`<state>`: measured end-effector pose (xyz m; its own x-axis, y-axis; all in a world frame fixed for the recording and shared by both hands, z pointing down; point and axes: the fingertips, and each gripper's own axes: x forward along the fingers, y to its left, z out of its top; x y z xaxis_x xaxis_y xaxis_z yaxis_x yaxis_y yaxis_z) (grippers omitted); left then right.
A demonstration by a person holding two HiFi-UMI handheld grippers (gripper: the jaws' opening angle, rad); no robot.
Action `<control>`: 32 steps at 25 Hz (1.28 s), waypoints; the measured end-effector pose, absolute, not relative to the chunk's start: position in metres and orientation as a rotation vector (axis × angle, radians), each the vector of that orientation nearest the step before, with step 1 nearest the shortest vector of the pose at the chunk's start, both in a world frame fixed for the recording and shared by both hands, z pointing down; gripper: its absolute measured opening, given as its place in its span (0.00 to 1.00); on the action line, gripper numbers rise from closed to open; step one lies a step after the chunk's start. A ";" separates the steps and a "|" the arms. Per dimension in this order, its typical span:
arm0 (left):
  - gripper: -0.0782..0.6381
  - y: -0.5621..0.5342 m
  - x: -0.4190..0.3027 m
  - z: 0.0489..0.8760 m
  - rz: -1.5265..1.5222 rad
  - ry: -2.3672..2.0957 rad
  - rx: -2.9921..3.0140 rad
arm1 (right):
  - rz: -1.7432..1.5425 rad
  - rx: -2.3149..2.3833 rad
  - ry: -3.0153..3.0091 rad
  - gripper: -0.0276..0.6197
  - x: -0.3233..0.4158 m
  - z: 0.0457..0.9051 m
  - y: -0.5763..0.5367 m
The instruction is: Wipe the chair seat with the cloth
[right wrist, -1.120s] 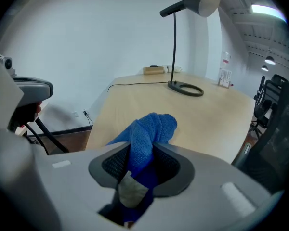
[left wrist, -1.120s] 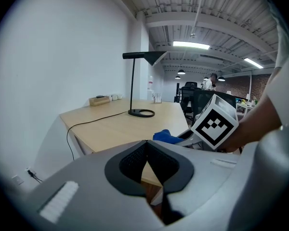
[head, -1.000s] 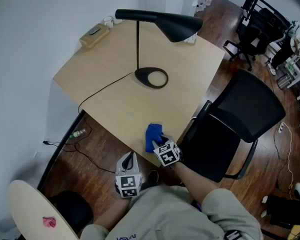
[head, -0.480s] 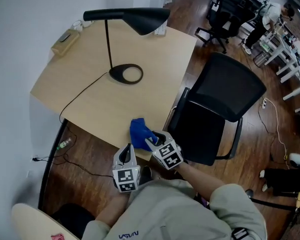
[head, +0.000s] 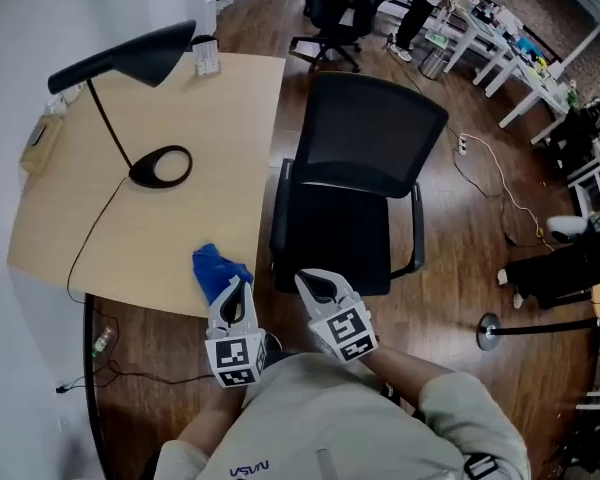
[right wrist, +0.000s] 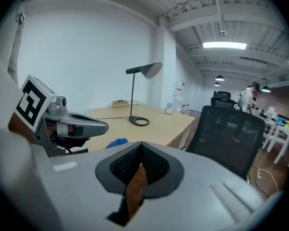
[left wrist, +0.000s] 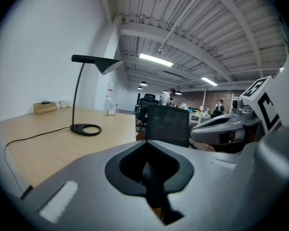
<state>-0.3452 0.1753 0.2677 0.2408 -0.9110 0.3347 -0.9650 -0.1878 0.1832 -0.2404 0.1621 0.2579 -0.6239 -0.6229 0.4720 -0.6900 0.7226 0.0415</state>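
Observation:
The blue cloth [head: 218, 268] lies crumpled on the wooden desk [head: 130, 228] near its front edge, and it also shows in the right gripper view [right wrist: 116, 142]. The black office chair has its seat [head: 330, 238] just right of the desk. My left gripper [head: 238, 284] is shut and empty, its tips just in front of the cloth. My right gripper [head: 312, 284] hovers at the seat's front edge; its jaws have just been closing and now meet with nothing between them. Each gripper view shows the other gripper beside it.
A black desk lamp [head: 160, 166] with its cable stands on the desk, and a small box [head: 42, 133] sits at the far corner. More office chairs [head: 335, 13] and white tables stand behind. A post base [head: 490, 330] is on the floor at right.
The head view has swung from the desk toward the chair. My right gripper left the cloth and moved right, to the seat's front. The cloth stays on the desk. My left gripper rose beside it.

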 end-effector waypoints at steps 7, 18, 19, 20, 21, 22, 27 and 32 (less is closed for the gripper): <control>0.12 0.180 -0.224 0.225 0.183 -1.508 2.407 | 0.257 1.364 -2.409 0.04 -0.114 0.224 0.190; 0.12 0.257 -0.047 0.204 0.248 -1.370 2.565 | 0.320 1.592 -2.358 0.04 0.057 0.205 0.288; 0.12 0.263 -0.034 0.202 0.253 -1.371 2.579 | 0.324 1.605 -2.362 0.04 0.070 0.205 0.294; 0.12 0.273 -0.020 0.201 0.257 -1.370 2.591 | 0.331 1.614 -2.367 0.04 0.082 0.206 0.302; 0.12 0.284 -0.007 0.202 0.265 -1.367 2.598 | 0.340 1.618 -2.375 0.04 0.093 0.207 0.311; 0.12 0.296 0.005 0.204 0.277 -1.365 2.601 | 0.350 1.619 -2.384 0.04 0.103 0.209 0.321; 0.12 0.336 0.020 0.219 0.362 -1.427 2.559 | 0.396 1.571 -2.431 0.04 0.131 0.222 0.350; 0.12 0.347 0.011 0.215 0.359 -1.486 2.496 | 0.385 1.560 -2.461 0.04 0.134 0.215 0.359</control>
